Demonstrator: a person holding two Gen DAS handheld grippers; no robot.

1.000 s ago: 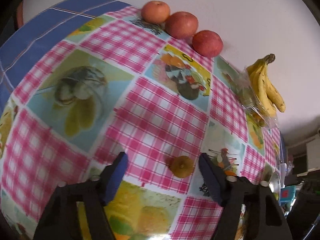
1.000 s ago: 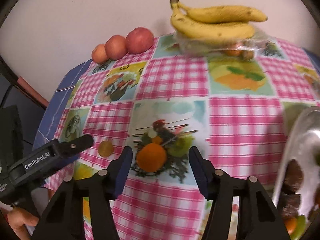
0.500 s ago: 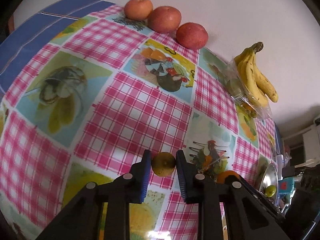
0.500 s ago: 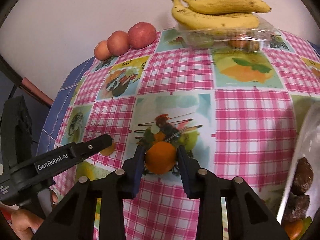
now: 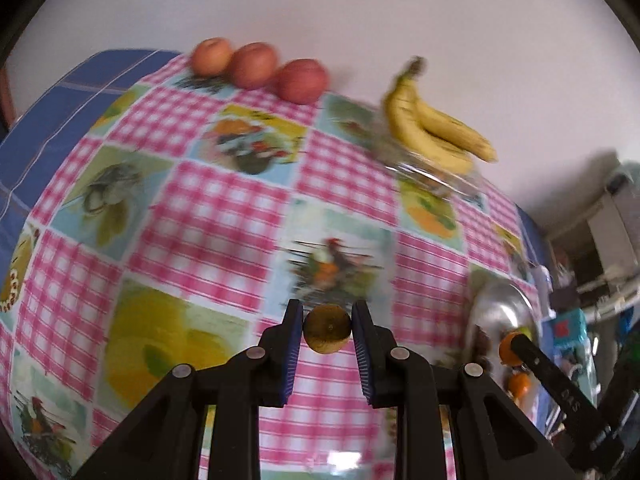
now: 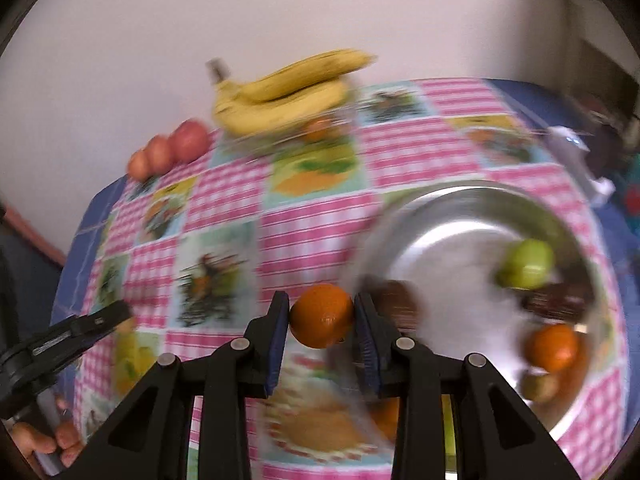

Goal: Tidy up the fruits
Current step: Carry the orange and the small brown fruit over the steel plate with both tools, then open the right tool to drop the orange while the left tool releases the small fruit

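Both fruits now off the cloth: left tool (image 5: pixel 327 330) clamping brownish fruit (image 5: pixel 327 329), right tool (image 6: pixel 321 322) clamping orange (image 6: pixel 321 321) beside bowl rim (image 6: pixel 460 194).

Soft, even daylight fills both views. Motion blur smears the checked tablecloth (image 5: pixel 224 216), bananas (image 6: pixel 280 92) and steel bowl (image 6: pixel 472 216), while nearby gripper parts stay sharp. Fisheye bulging bends the tablecloth edges; dark vignette rings the corners.

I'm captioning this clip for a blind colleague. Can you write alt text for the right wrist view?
The right gripper is shut on an orange, held above a pink checked tablecloth beside a metal bowl. The bowl holds a green fruit, another orange and some dark items. Bananas and three reddish fruits sit by the wall; the picture is motion-blurred.
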